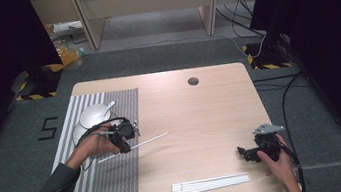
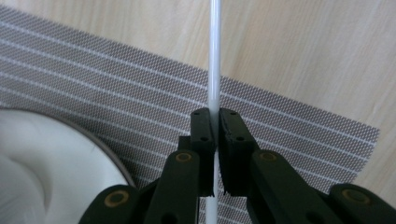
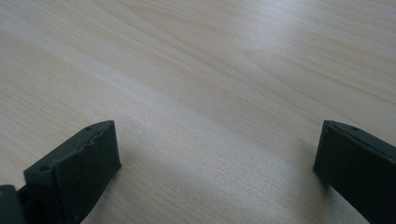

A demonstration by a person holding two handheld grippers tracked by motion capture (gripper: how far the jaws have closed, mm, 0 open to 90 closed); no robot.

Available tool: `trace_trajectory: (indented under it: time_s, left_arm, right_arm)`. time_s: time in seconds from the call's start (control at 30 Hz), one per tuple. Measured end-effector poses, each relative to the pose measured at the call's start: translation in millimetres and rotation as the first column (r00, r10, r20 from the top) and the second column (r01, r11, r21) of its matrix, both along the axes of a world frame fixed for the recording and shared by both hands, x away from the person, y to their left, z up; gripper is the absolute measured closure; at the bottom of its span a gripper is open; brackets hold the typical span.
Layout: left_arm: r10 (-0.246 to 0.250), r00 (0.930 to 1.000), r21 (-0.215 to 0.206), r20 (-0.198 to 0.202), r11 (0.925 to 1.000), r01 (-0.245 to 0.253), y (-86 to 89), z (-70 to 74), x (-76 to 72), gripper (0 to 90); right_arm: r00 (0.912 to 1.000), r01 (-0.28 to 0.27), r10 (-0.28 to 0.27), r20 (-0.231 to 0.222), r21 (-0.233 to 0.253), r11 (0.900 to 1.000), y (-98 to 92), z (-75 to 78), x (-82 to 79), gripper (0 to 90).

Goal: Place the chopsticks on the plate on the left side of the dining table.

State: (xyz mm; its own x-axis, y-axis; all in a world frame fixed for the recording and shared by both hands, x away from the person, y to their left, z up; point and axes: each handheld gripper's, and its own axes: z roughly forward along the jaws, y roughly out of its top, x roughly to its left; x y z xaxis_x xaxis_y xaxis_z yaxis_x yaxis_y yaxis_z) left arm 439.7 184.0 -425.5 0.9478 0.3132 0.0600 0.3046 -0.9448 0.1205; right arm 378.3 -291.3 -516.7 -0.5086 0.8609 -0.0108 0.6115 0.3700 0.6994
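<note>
My left gripper (image 1: 125,143) is shut on a thin white stick (image 1: 152,140) over the right edge of the striped grey placemat (image 1: 109,178). In the left gripper view the white stick (image 2: 215,60) runs straight up between the closed jaws of the left gripper (image 2: 217,122), above the placemat (image 2: 116,79). A white plate (image 1: 91,115) with a spoon (image 1: 109,106) lies on the mat behind that hand; its rim (image 2: 70,154) shows at the lower left. My right gripper (image 1: 243,151) hovers open near the table's right front. A bundle of white sticks (image 1: 211,184) lies by the front edge. The right gripper (image 3: 217,154) has nothing between its wide jaws.
The light wooden table (image 1: 201,112) has a small round grommet (image 1: 193,81) near its far edge. Cables run over the grey floor to the right (image 1: 284,95). A desk frame stands beyond the table (image 1: 146,8).
</note>
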Motion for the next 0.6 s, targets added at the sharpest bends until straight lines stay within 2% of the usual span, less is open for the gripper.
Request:
trace_trajectory:
  time_s: [0.07, 0.33, 0.5, 0.6]
  left_arm:
    - [0.016, 0.9999, -0.01, 0.002, 0.9998, -0.016, 6.9, 0.9, 2.2, 84.6]
    - [0.09, 0.9959, -0.004, 0.005, 0.9959, -0.09, 35.9, -0.7, 14.0, 84.6]
    - [0.126, 0.992, -0.013, 0.008, 0.9919, -0.126, 48.2, -0.5, 19.8, 84.6]
    - [0.143, 0.9896, 0.0, 0.015, 0.9897, -0.143, 53.1, -1.9, 23.7, 84.6]
  right_arm:
    - [1.0, 0.0, 0.0, 0.0, 0.0, 1.0, 0.0, 0.0, 0.0, 0.2]
    - [1.0, 0.0, 0.0, 0.0, 0.0, 1.0, 0.0, 0.0, 0.0, 0.2]
    - [1.0, 0.0, 0.0, 0.0, 0.0, 1.0, 0.0, 0.0, 0.0, 0.2]
    - [1.0, 0.0, 0.0, 0.0, 0.0, 1.0, 0.0, 0.0, 0.0, 0.2]
